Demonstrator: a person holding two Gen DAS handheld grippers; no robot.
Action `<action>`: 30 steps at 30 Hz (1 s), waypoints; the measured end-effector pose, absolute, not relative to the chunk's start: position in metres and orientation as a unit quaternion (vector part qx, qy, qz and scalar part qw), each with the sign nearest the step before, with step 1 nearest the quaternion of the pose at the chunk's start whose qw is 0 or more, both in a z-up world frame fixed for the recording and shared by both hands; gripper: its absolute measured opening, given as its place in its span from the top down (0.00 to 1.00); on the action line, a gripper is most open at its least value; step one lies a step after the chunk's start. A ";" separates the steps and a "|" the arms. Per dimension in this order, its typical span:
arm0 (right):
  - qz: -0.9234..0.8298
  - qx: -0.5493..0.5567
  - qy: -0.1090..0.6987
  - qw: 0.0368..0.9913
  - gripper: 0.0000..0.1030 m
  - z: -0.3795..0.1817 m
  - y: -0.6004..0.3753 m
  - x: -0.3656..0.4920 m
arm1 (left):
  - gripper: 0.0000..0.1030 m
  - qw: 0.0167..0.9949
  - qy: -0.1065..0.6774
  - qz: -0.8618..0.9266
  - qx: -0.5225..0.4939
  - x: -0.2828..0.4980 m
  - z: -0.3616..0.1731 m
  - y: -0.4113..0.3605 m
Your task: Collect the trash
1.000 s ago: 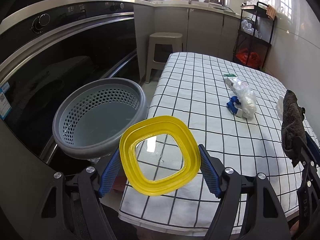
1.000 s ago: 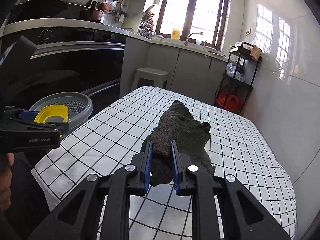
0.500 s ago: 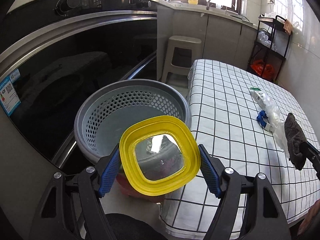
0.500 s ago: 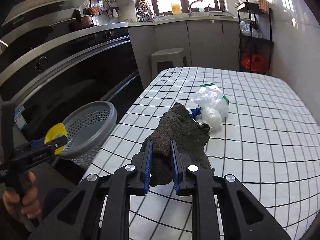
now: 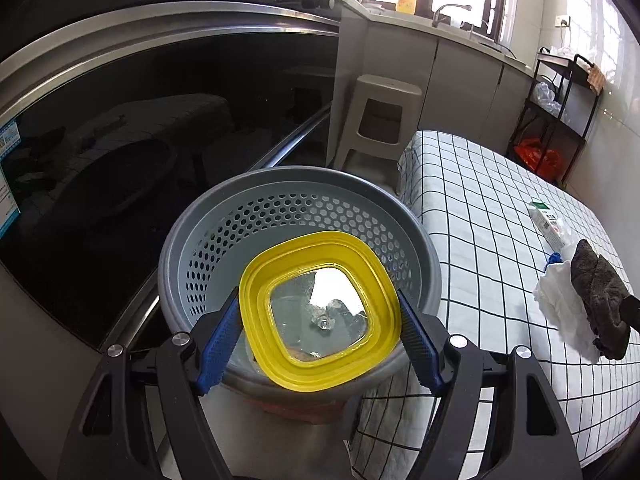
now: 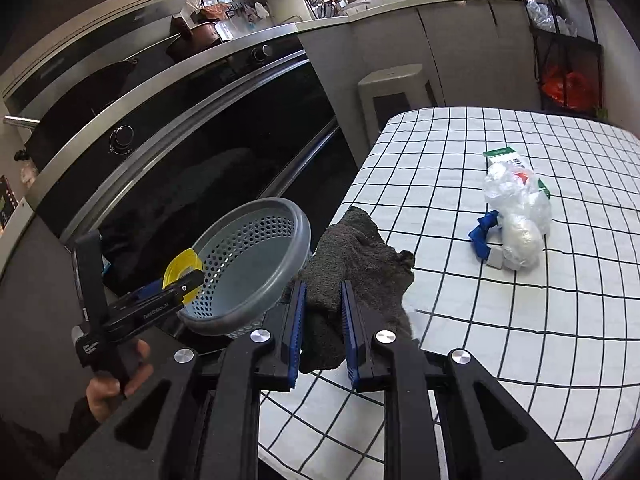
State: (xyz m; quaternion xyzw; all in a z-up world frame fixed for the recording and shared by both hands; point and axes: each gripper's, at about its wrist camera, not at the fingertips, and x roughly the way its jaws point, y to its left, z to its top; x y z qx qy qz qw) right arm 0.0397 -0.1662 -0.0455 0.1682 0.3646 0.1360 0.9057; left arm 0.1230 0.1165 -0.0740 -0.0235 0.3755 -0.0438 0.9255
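Note:
My left gripper (image 5: 320, 332) is shut on a yellow-rimmed clear lid (image 5: 320, 308) and holds it over the near rim of the grey perforated basket (image 5: 280, 216), which stands beside the table. The lid (image 6: 182, 270) and basket (image 6: 248, 264) also show in the right wrist view. My right gripper (image 6: 323, 320) is shut on a dark grey cloth (image 6: 352, 256), held above the table's near left corner, next to the basket. The cloth (image 5: 600, 300) shows at the right edge of the left wrist view.
The table has a black-and-white checked cloth (image 6: 500, 340). On it lie crumpled clear plastic (image 6: 516, 216), a blue scrap (image 6: 482, 234) and a green-and-white carton (image 6: 506, 158). A dark oven front (image 5: 120, 152), a beige stool (image 5: 384, 116) and a black rack (image 5: 560, 112) stand around.
My left gripper has carried the lid leftward from over the table edge to over the basket. My right gripper has swung left with the cloth toward the basket.

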 end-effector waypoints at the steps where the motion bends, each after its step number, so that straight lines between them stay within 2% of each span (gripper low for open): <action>1: 0.135 0.170 0.367 0.905 0.83 -0.046 -0.166 0.043 | 0.30 0.926 0.374 -0.043 -0.024 0.126 -0.074 0.119; 11: 0.051 0.156 0.420 0.892 0.81 -0.081 -0.188 0.051 | 0.30 0.923 0.377 -0.055 -0.046 0.138 -0.081 0.131; 12: 0.040 0.150 0.423 0.893 0.77 -0.082 -0.190 0.049 | 0.30 0.923 0.377 -0.056 -0.047 0.138 -0.081 0.131; 13: 0.027 0.144 0.423 0.894 0.67 -0.081 -0.193 0.045 | 0.30 0.923 0.377 -0.058 -0.047 0.137 -0.081 0.132; 14: 0.015 0.139 0.420 0.897 0.61 -0.080 -0.195 0.041 | 0.30 0.923 0.376 -0.059 -0.048 0.136 -0.081 0.133; 15: 0.003 0.134 0.418 0.898 0.60 -0.079 -0.198 0.039 | 0.30 0.923 0.376 -0.061 -0.049 0.135 -0.081 0.132; 20: -0.041 0.093 0.422 0.901 0.60 -0.078 -0.198 0.029 | 0.31 0.922 0.377 -0.069 -0.047 0.132 -0.082 0.128; 23: -0.050 0.049 0.423 0.904 0.55 -0.080 -0.185 0.032 | 0.31 0.923 0.375 -0.073 -0.045 0.130 -0.081 0.126; 30: -0.051 -0.005 0.433 0.900 0.55 -0.092 -0.148 0.046 | 0.30 0.923 0.375 -0.078 -0.034 0.126 -0.081 0.118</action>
